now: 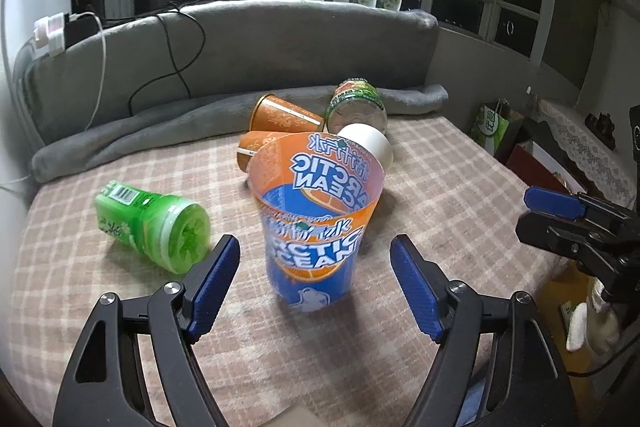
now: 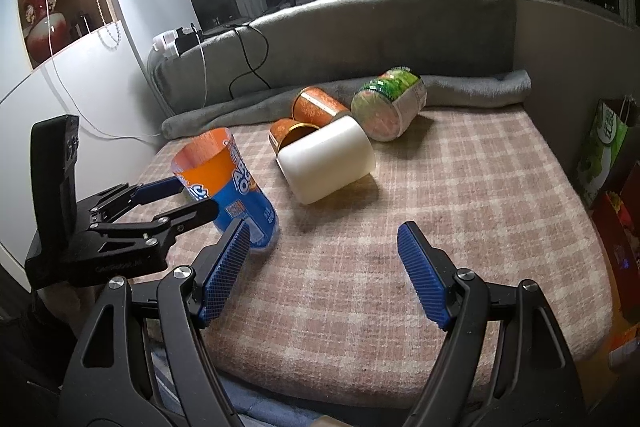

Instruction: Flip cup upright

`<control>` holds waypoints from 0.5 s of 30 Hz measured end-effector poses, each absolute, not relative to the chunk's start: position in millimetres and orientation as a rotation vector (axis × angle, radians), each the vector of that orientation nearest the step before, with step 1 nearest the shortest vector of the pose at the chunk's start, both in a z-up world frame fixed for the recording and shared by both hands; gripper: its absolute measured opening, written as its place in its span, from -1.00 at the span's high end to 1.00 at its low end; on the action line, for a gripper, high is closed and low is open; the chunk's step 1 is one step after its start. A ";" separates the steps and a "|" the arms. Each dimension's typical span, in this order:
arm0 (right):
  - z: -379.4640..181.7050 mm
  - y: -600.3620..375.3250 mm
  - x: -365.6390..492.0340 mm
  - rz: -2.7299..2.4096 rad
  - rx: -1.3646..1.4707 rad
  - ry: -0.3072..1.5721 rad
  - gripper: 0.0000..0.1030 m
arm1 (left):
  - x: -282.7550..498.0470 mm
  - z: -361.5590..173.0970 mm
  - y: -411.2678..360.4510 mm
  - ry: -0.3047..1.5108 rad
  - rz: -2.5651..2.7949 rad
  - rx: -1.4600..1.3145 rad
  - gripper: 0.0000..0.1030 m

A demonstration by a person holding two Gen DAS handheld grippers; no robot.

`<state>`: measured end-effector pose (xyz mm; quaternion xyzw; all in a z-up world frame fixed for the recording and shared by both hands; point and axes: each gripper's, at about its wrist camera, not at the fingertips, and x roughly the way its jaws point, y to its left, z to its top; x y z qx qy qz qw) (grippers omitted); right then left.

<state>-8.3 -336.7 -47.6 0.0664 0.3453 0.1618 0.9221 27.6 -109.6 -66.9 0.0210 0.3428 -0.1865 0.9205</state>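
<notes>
Cup [image 1: 316, 227] stands upright between the spread left tongs [image 1: 316, 287], mouth up, long axis vertical, gaps on both sides, no pad contact. Right tongs [image 2: 324, 275] also spread, holding nothing, bare plaid blanket [image 2: 460, 207] ahead. Green jar [image 1: 154, 223] lies left of left tongs; white cylinder [image 2: 326, 165] and orange tins [image 2: 316, 105] beyond.

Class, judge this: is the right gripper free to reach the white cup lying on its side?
Probably yes. The right gripper is open, and bare checked blanket lies between it and the white cup. The printed cup stands off to the left.
</notes>
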 end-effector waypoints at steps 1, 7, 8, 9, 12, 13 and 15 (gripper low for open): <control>-45.9 -335.5 -8.7 0.329 0.130 0.700 -0.55 | 25.3 -65.0 -106.8 0.698 -0.377 0.038 -0.51; -33.6 -325.6 -12.4 0.309 0.084 0.621 -0.79 | 12.8 -50.8 -89.6 0.635 -0.317 0.014 -0.55; -30.9 -322.4 -13.1 0.299 0.066 0.602 -0.79 | 10.8 -48.2 -86.4 0.622 -0.307 0.008 -0.56; -29.0 -320.0 -13.7 0.291 0.053 0.588 -0.83 | 8.5 -45.7 -83.3 0.608 -0.295 0.005 -0.56; -23.7 -314.9 -16.6 0.271 0.027 0.542 -0.97 | -0.5 -37.6 -73.9 0.561 -0.258 -0.007 -0.57; -21.5 -313.1 -17.5 0.263 0.017 0.523 -0.98 | -3.4 -35.1 -70.9 0.547 -0.245 -0.010 -0.57; -18.1 -310.1 -17.6 0.248 -0.001 0.499 -0.98 | -9.8 -29.2 -65.7 0.512 -0.214 -0.012 -0.57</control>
